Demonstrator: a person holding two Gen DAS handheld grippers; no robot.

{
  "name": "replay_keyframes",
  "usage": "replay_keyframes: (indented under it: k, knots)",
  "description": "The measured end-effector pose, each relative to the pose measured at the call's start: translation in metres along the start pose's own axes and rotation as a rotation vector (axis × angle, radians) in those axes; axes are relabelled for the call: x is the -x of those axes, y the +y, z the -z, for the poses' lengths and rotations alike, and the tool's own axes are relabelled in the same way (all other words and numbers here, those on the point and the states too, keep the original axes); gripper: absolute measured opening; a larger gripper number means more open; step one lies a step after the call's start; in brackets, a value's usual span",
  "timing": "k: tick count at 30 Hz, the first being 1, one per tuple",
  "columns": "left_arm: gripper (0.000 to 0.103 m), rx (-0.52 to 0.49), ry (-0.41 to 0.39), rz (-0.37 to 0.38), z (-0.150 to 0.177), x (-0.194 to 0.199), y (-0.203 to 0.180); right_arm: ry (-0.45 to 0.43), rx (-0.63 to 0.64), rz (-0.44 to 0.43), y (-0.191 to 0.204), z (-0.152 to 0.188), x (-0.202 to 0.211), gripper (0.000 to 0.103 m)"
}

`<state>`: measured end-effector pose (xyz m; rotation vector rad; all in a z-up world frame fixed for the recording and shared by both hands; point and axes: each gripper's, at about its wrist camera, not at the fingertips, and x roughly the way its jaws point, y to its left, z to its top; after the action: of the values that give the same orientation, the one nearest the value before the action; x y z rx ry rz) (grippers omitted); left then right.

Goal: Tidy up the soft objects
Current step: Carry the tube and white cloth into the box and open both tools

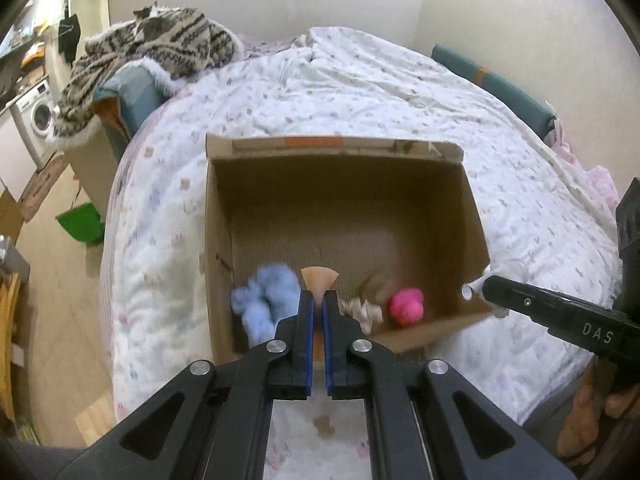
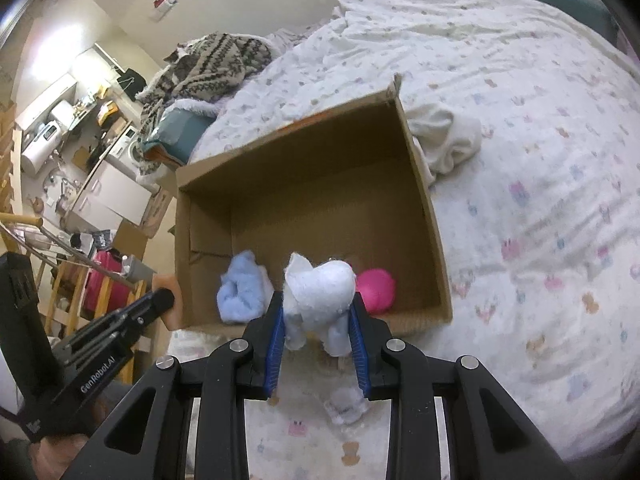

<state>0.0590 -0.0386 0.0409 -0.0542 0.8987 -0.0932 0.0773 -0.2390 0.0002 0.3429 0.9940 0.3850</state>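
Pale plush toy (image 2: 320, 292) legs hidden, pink toy (image 2: 378, 290) half-hidden

The left gripper (image 1: 318, 300) reaches over the near wall of the cardboard box (image 1: 432, 168), its blue-padded fingers nearly together, pinching a thin tan piece (image 1: 319, 278). The right gripper (image 2: 318, 312) sits at the same near wall, further along it toward the pink toy's side, fingers spread wider and clamped on a white plush toy (image 2: 320, 292). A bare hand (image 1: 600, 412) grips the right gripper's handle, below the box.
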Motion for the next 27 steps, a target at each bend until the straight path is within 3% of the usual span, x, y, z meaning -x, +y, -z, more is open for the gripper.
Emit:
replay_keyframes:
  k: [8,12,16,27]
  knots:
    - [0.004,-0.019,-0.018,-0.027,-0.022,-0.03,0.003,-0.027,0.067,0.038,-0.001,-0.029,-0.014,0.031]
    - [0.004,-0.03,-0.021,-0.029,-0.016,-0.05,0.007,-0.001,0.032,0.006,-0.016,-0.024,-0.034,0.031]
    - [0.005,0.051,0.022,-0.009,-0.013,-0.067,0.014,0.045,0.019,0.026,-0.024,-0.019,-0.05,0.031]
    - [0.005,0.015,0.037,-0.012,-0.009,-0.084,0.01,0.069,0.033,0.024,-0.021,-0.021,-0.061,0.031]
